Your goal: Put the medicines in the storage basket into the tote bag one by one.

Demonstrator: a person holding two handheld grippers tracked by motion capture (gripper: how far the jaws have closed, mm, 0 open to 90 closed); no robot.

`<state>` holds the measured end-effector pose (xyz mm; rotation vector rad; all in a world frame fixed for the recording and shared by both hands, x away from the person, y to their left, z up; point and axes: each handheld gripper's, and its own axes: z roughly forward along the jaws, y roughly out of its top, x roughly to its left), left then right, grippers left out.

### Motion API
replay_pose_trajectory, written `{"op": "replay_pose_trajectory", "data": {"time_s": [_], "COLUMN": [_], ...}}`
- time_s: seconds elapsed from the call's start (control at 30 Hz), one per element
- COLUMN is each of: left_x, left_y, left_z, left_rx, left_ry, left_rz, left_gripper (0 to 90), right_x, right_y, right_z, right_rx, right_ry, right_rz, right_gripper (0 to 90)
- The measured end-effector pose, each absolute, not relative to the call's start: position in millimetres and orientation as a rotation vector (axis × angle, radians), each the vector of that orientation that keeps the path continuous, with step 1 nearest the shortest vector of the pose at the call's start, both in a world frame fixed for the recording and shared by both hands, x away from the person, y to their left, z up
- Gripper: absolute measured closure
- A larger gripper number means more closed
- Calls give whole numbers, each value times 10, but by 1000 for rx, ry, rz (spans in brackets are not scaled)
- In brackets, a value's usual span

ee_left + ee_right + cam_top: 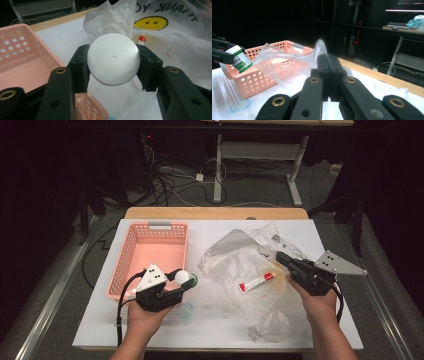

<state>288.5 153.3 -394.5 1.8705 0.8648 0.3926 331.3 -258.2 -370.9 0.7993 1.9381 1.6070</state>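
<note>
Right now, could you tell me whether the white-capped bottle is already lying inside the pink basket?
No, the left gripper holds the bottle beside the basket.

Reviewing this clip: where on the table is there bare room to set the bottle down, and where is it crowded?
The pink basket has an empty floor, right beside the bottle held by the left gripper. Bare white table runs along the near edge between the two hands. The right half is crowded: the crumpled plastic bag with a small tube on it, and the right gripper.
</note>
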Motion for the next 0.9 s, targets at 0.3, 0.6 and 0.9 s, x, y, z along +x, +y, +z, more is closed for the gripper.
{"op": "replay_pose_trajectory", "data": {"time_s": [0.3,0.6,0.9], "left_x": [2841,2812,2821], "left_y": [1381,1172,960], "left_z": [-3998,-4103,-4159], "left_rx": [1902,1953,1974], "left_ry": [826,783,751], "left_rz": [362,336,323], "left_gripper": [490,490,490], "right_x": [3318,3312,3312], "right_y": [-2569,-2555,-2526], "right_z": [-3722,-3727,-3737], "right_rx": [800,794,789], "right_ry": [1947,1958,1966], "right_rz": [1605,1600,1592], "right_gripper": [900,900,900]}}
